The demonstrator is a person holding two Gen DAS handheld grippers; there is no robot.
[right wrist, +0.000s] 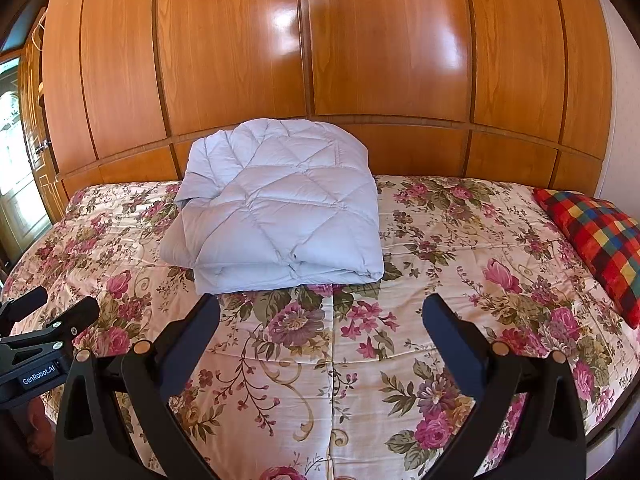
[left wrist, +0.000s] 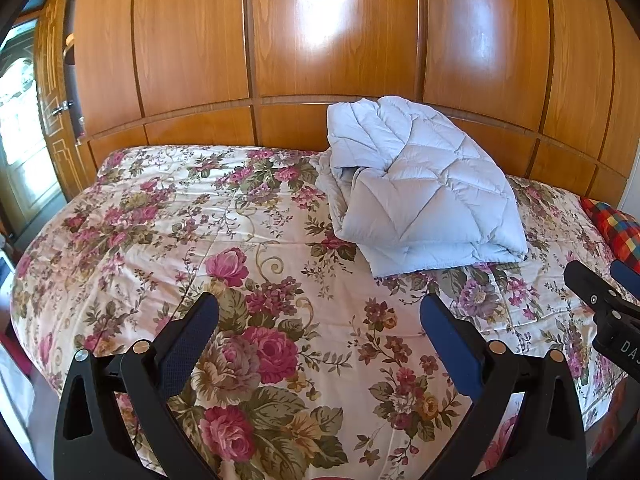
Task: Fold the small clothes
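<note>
No small garment shows in either view. My left gripper [left wrist: 320, 310] is open and empty, held above the floral bedspread [left wrist: 240, 240]. My right gripper [right wrist: 322, 310] is open and empty too, above the same bedspread [right wrist: 440, 248]. Each gripper shows in the other's view: the right one at the right edge [left wrist: 608, 280], the left one at the left edge [right wrist: 52, 300]. A folded pale blue quilt [left wrist: 420, 192] lies at the head of the bed, ahead of both grippers; in the right wrist view the quilt [right wrist: 280, 208] is just beyond the fingertips.
A glossy wooden headboard wall [right wrist: 320, 60] rises behind the bed. A red checked pillow [right wrist: 596, 236] lies at the bed's right side and also shows in the left wrist view [left wrist: 616, 228]. A wardrobe door and window [left wrist: 24, 120] are at the far left.
</note>
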